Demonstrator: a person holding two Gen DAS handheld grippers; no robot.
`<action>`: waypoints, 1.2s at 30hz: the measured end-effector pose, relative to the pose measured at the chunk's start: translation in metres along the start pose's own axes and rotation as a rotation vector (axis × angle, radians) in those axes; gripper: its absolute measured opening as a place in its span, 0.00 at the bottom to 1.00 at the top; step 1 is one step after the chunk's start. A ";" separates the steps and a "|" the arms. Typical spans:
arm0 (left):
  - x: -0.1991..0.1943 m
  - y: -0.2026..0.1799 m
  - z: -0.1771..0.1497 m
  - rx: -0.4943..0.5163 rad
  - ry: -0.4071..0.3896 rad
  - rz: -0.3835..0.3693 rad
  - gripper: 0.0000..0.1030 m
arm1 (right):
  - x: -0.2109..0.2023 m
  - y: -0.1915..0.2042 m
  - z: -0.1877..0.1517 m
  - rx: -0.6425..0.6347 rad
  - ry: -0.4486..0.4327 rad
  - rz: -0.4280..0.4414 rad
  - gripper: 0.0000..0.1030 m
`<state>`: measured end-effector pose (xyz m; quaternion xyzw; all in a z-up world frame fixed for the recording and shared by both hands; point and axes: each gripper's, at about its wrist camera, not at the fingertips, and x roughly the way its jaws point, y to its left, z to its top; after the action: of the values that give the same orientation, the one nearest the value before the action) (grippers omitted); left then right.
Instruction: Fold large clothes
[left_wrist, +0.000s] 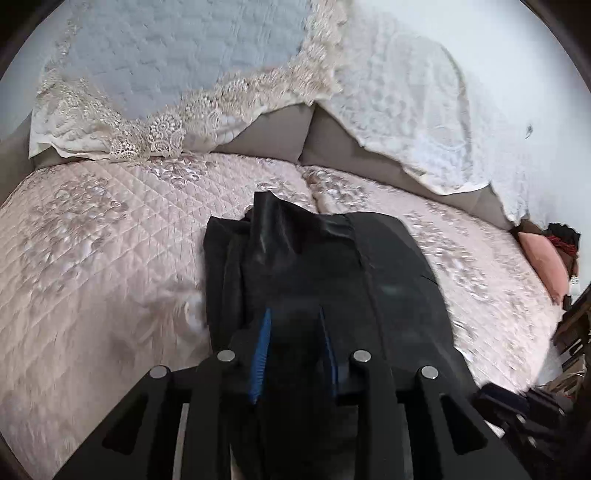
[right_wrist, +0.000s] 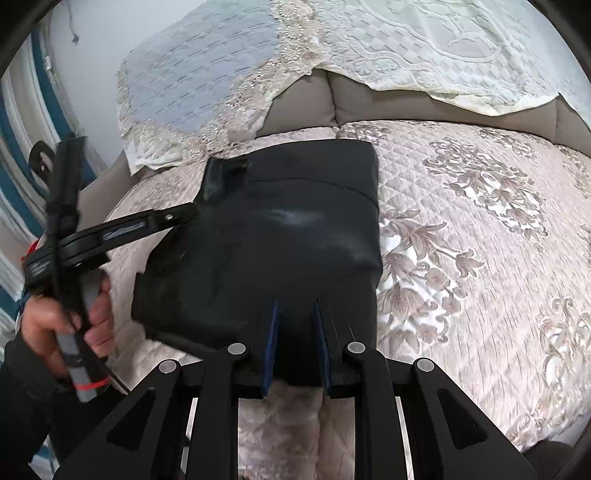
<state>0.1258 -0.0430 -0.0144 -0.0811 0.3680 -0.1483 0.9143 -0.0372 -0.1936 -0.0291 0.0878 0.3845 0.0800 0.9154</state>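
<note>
Right gripper (right_wrist: 295, 314), seemingly clamping unlabelled black garment (right_wrist: 280, 229)

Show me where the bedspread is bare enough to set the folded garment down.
Broadest bare bedspread lies right of the black garment, out to the grey cushions. A second patch lies left of it in the left wrist view. Crowded: the person's hand, and the pink pillow at the far edge.

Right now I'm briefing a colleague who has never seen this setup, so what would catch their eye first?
First the black garment, folded into a thick block on the pink quilted cover of the sofa seat. The right gripper has the garment's near edge between its blue pads, and the left gripper reaches in at the garment's left edge, held by the person's hand. Behind, lace-trimmed throws drape the backrest.
</note>
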 end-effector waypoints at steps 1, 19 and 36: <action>-0.005 0.000 -0.006 0.002 -0.002 0.003 0.27 | 0.000 0.001 0.000 -0.004 0.001 0.003 0.20; -0.039 0.009 -0.037 -0.031 0.058 0.052 0.43 | -0.017 0.004 -0.003 -0.002 0.008 0.038 0.46; -0.052 -0.003 -0.028 0.000 0.055 0.084 0.54 | -0.026 -0.012 0.009 0.057 -0.020 0.071 0.59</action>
<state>0.0704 -0.0295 0.0004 -0.0615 0.3961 -0.1118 0.9093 -0.0473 -0.2112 -0.0074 0.1282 0.3741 0.1007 0.9129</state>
